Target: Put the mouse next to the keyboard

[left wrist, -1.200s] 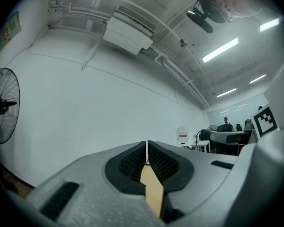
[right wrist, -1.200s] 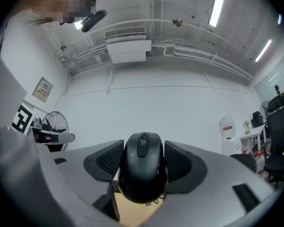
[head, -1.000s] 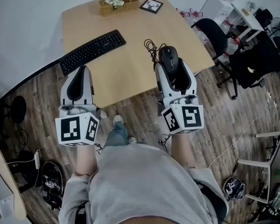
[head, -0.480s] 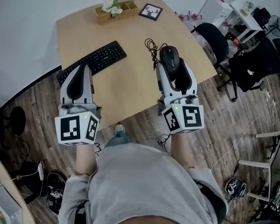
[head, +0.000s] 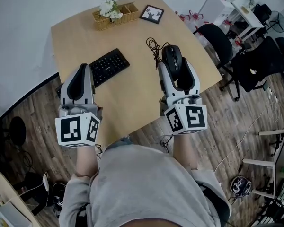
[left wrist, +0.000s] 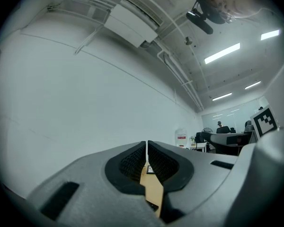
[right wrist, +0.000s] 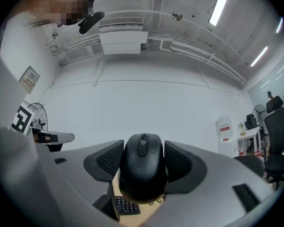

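The black wired mouse (head: 172, 57) sits between the jaws of my right gripper (head: 174, 66), which is shut on its sides over the right part of the tan table (head: 132, 93). In the right gripper view the mouse (right wrist: 143, 171) fills the gap between the pads. Its coiled cable (head: 153, 48) lies just beyond it. The black keyboard (head: 108, 65) lies slanted on the table's left half, its near end hidden under my left gripper (head: 84, 69). That gripper's jaws are shut with nothing in them (left wrist: 146, 146). A corner of the keyboard (right wrist: 125, 205) shows below the mouse.
A wicker basket with white flowers (head: 112, 12) and a small framed picture (head: 152, 14) stand at the table's far edge. A black office chair (head: 218, 36) stands by the right side of the table. The wall runs behind, and wooden floor (head: 33, 108) lies to the left.
The table has slid down and left in the head view, so both grippers now reach farther over it. The left gripper now covers the keyboard's near end. The mouse stays gripped.
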`<state>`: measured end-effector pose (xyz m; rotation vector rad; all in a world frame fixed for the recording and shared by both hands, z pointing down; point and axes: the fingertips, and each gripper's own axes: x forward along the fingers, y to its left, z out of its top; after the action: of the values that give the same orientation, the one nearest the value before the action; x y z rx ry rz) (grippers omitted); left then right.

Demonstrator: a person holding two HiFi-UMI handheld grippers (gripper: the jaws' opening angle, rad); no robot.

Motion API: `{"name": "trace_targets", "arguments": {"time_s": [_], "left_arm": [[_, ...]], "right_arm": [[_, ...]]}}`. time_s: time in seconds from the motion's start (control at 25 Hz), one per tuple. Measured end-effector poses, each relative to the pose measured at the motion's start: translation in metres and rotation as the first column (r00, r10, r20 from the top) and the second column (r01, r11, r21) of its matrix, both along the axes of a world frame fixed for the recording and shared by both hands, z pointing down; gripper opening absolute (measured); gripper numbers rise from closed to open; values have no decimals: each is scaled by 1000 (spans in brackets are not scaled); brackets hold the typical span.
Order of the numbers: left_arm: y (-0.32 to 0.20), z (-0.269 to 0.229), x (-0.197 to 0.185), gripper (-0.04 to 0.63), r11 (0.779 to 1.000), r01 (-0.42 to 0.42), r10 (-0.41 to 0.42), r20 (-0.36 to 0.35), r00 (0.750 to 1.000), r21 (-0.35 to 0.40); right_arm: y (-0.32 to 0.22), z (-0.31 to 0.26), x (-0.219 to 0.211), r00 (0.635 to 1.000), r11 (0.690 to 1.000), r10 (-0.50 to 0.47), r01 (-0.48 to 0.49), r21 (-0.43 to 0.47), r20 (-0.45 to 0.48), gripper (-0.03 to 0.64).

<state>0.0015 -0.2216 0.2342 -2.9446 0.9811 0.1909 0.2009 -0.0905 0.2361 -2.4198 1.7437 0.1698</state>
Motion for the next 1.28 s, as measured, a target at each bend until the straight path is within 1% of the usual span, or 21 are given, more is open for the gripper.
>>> {"name": "trace_targets", "arguments": {"time_s": [0.28,0.6,0.72,0.88,1.08,1.28], "left_arm": [[-35,12,11,18,999,-26,26,15,1000,-26],[-58,38,19,18,996,0,4,48,999,-89],[-68,46,21,18,994,30,-24,62,998,-108],[-82,54,24,18,987,93,-84,73,994,-132],[-96,60,33,18,972,172,-161,77,984,-159],[-99,69,45,18,958,229,-215,94,972,-175]], "right_arm": [[-33,10,12,1000,1000,15,-14,-18,28,259],[-71,35,32,998,996,-11,16,-83,60,259],[-89,47,45,996,993,-31,39,-109,81,259],[-115,61,68,994,987,-58,72,-144,97,259],[-149,76,96,990,973,-106,123,-195,96,259],[-180,103,120,978,953,-156,185,-239,135,259]]}}
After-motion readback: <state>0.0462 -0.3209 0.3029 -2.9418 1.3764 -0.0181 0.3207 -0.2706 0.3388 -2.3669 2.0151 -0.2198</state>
